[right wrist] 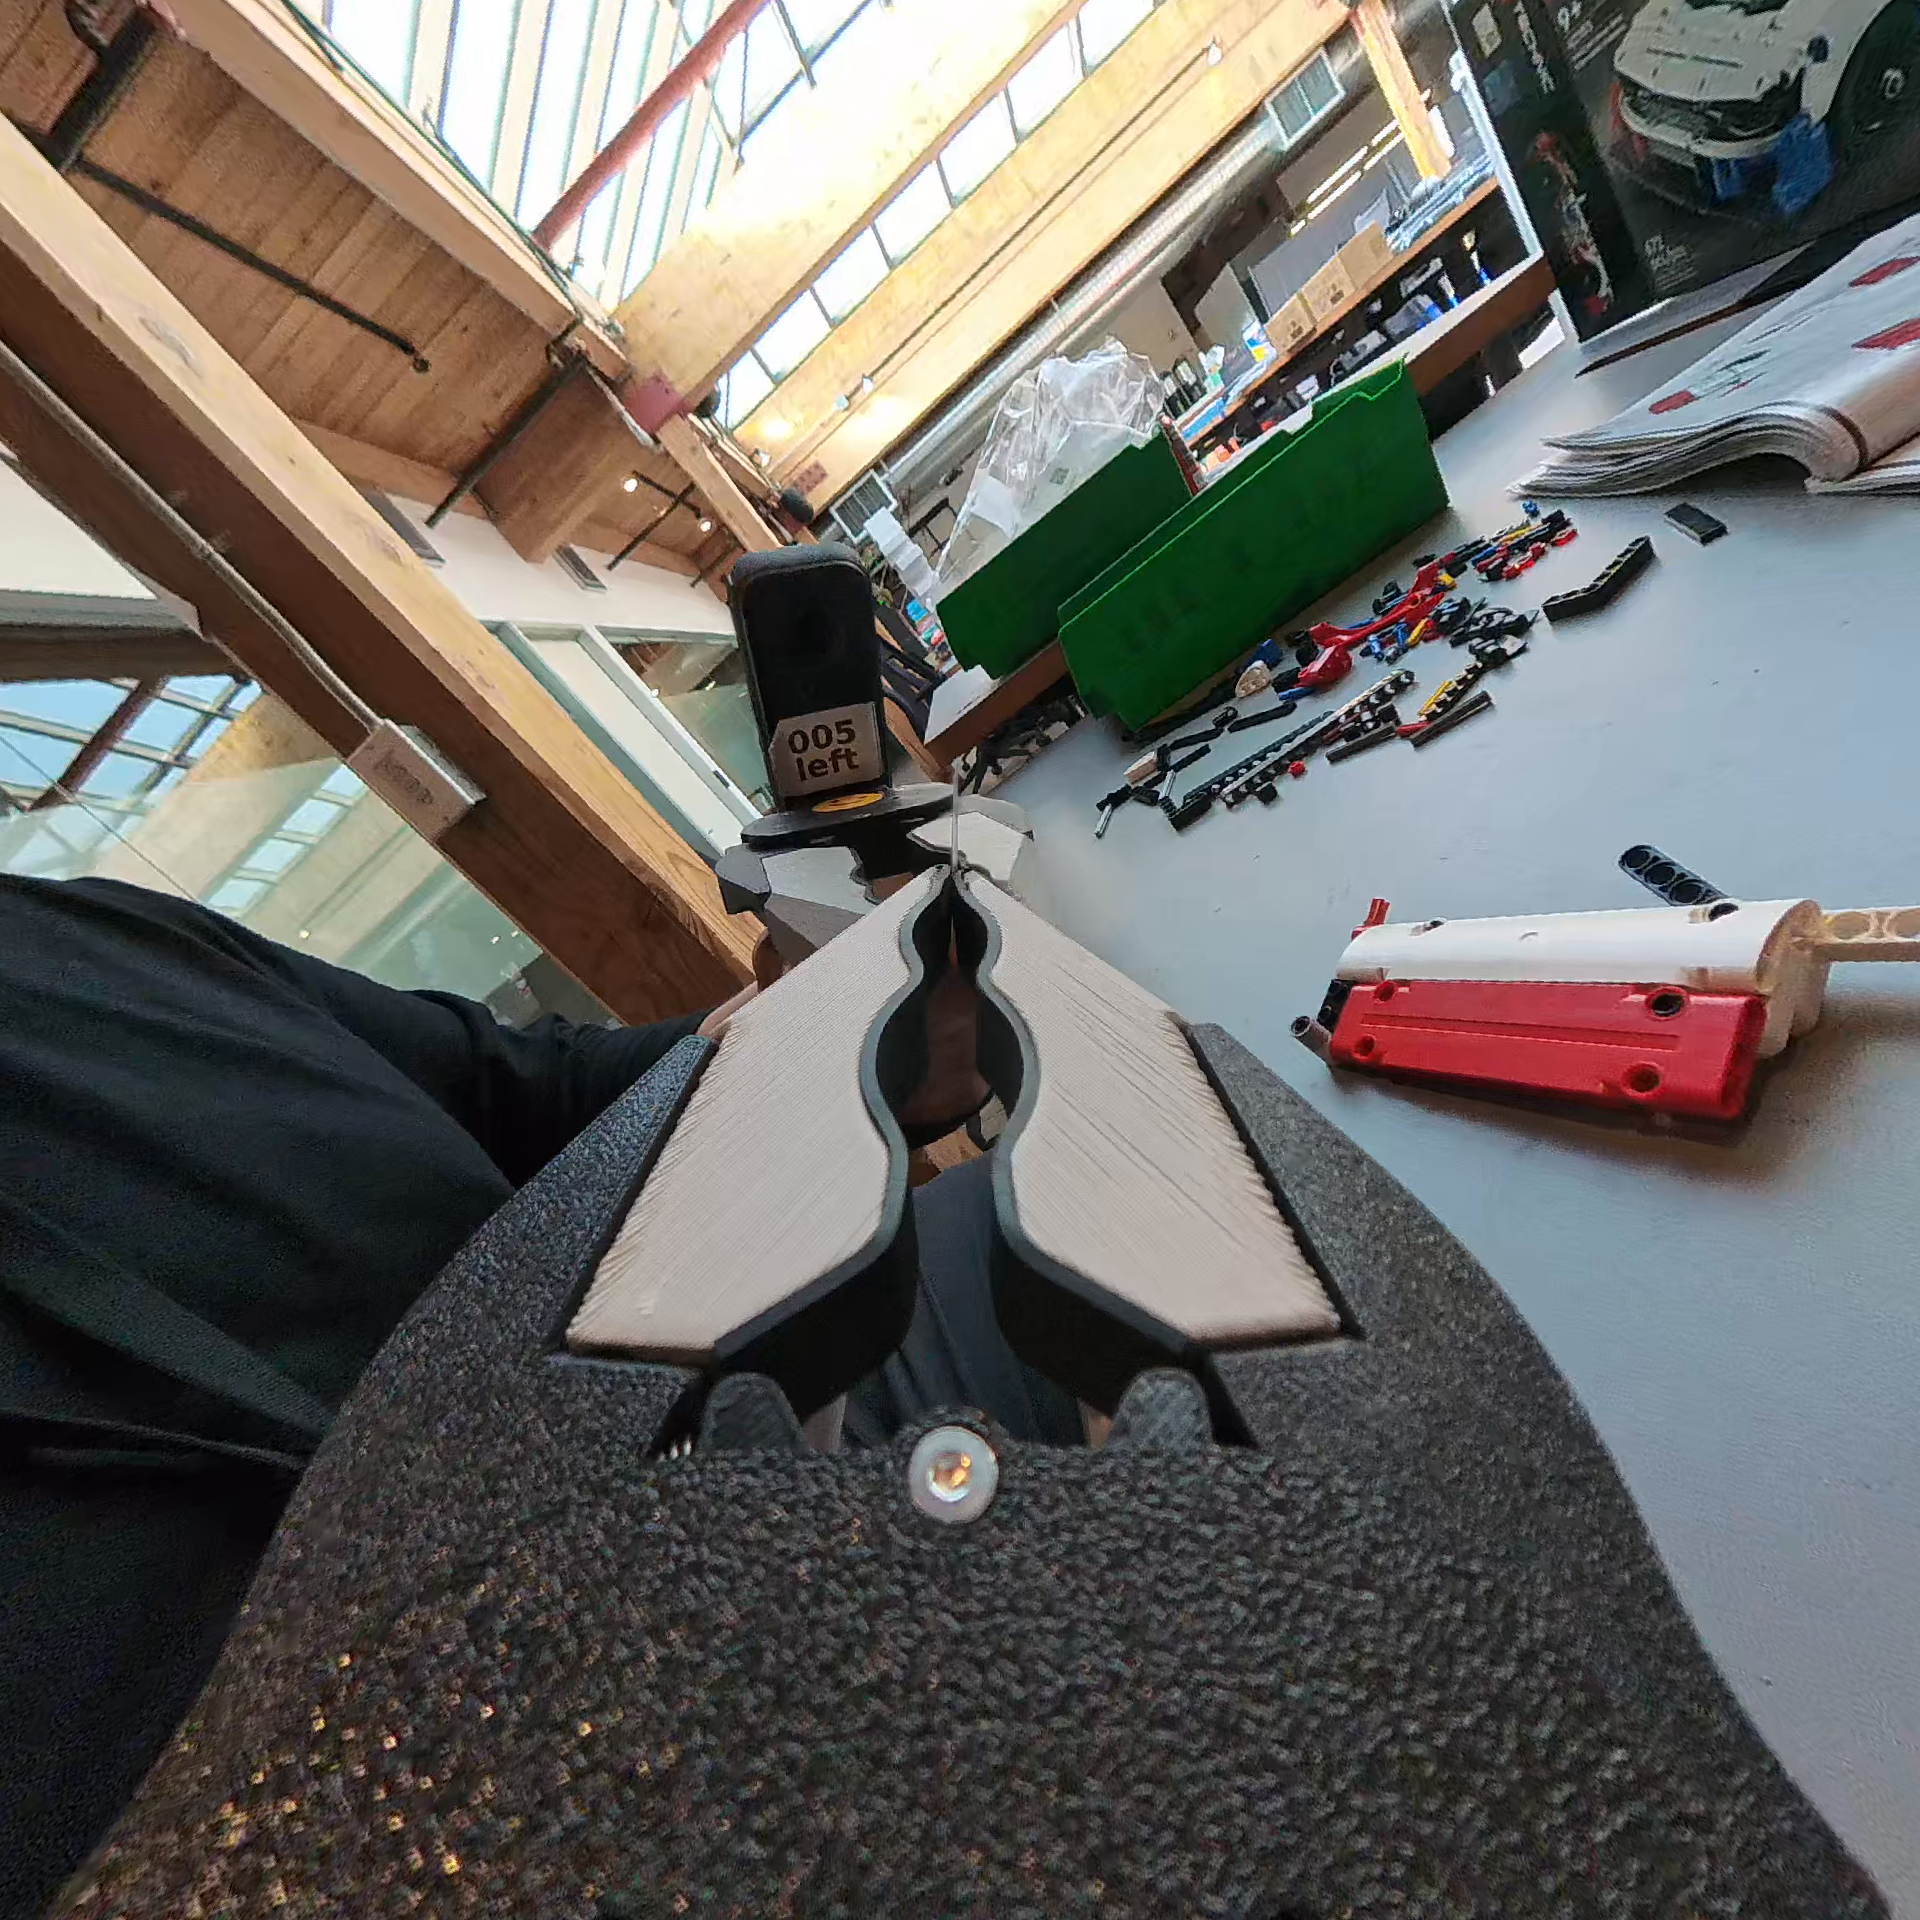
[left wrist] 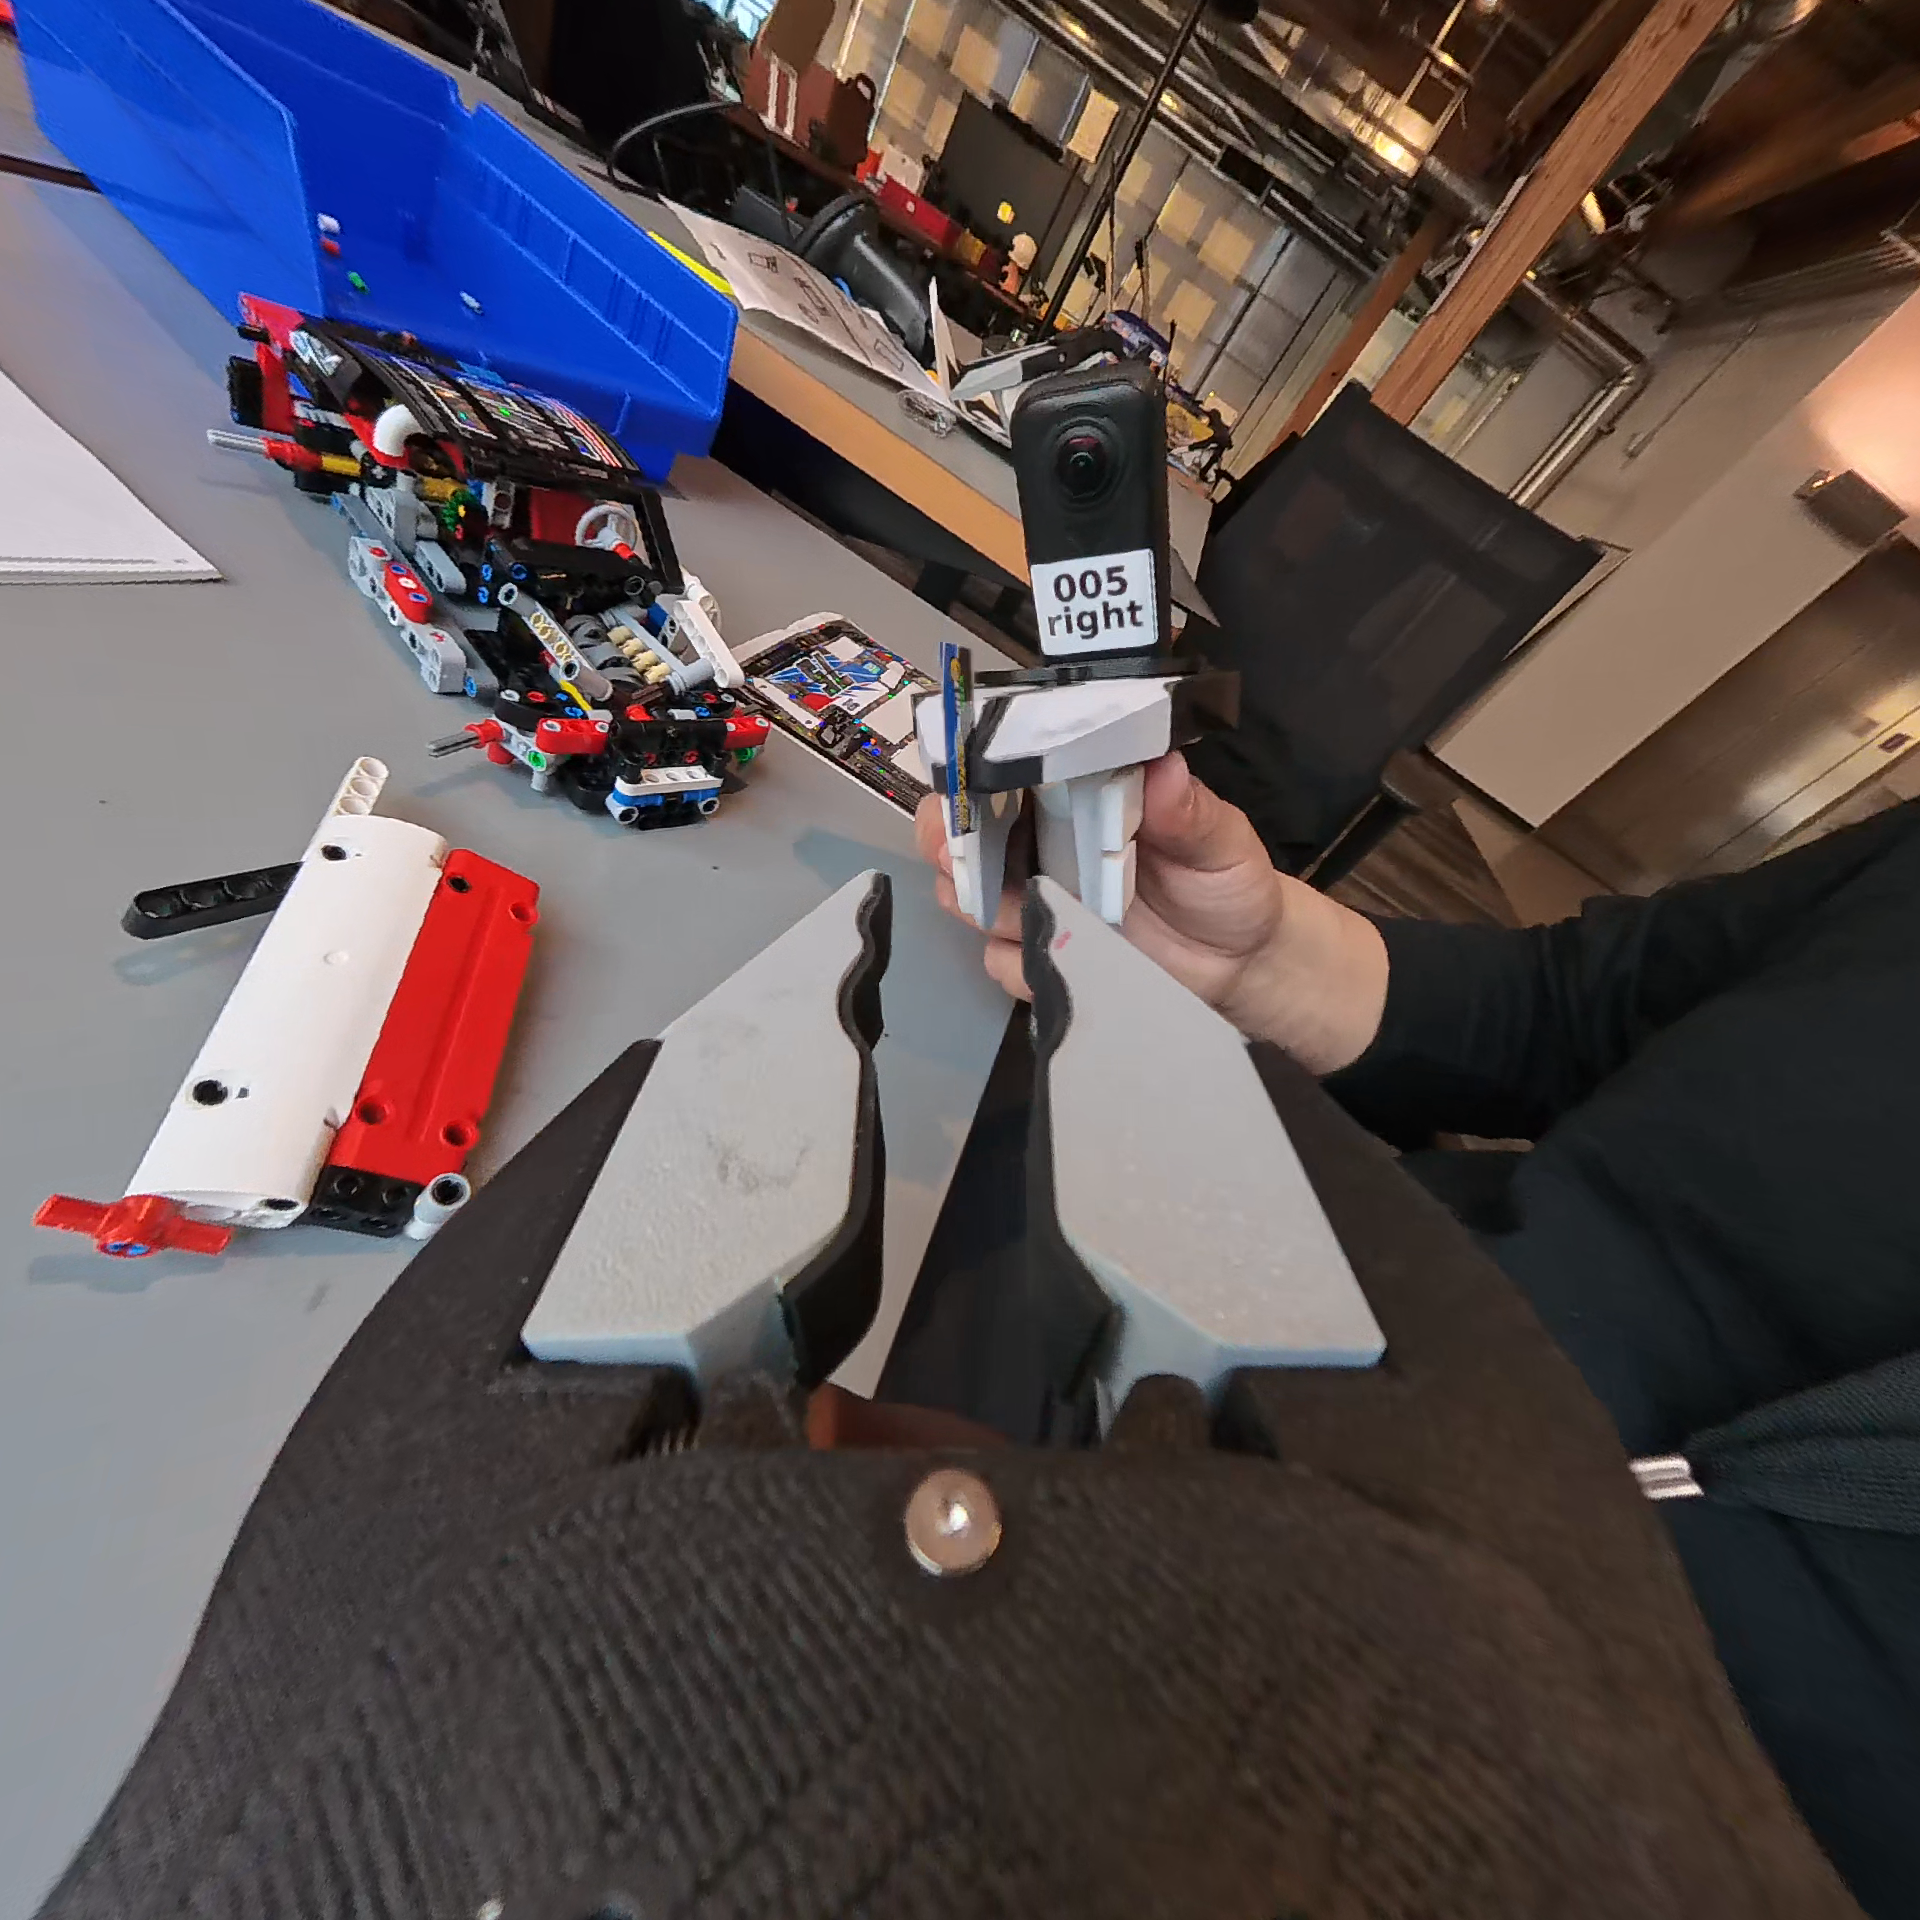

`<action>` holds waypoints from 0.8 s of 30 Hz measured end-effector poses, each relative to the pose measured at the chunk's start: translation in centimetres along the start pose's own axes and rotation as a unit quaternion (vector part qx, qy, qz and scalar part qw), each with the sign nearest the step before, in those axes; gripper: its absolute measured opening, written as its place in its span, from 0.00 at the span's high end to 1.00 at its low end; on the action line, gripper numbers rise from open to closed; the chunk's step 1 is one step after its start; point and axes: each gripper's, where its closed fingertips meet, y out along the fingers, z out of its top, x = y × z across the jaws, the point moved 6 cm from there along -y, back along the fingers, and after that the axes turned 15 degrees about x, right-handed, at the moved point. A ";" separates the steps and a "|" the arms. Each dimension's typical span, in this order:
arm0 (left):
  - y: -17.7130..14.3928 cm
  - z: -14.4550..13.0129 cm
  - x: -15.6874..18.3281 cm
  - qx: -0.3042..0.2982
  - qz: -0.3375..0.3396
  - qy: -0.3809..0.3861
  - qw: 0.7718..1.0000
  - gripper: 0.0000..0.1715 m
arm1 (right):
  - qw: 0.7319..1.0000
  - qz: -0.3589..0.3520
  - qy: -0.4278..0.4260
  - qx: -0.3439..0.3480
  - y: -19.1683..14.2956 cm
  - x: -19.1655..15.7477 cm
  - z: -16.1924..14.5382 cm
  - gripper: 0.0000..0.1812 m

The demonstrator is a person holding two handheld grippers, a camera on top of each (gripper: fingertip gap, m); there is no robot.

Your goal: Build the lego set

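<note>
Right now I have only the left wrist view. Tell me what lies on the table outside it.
Observer: Loose parts lie scattered in front of two green bins.
Operator: Report the right claw's grip from its own camera.
Observer: The right claw has its tips pressed together on a thin printed strip, seen edge-on.
Operator: Name what lies beyond the parts.
Observer: An open instruction booklet lies on the table past them.
</note>
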 end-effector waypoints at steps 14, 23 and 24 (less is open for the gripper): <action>-0.2 0.4 -0.3 0.012 0.010 -0.008 1.000 0.89 | 1.000 -0.003 0.006 0.007 -0.3 0.1 -0.2 1.00; -0.4 0.9 0.1 0.020 -0.002 -0.018 1.000 1.00 | 1.000 -0.002 -0.002 -0.002 -0.3 0.2 -0.6 1.00; -0.4 0.9 0.0 0.016 0.001 -0.017 1.000 1.00 | 1.000 -0.003 -0.005 -0.005 -0.3 0.2 -0.6 1.00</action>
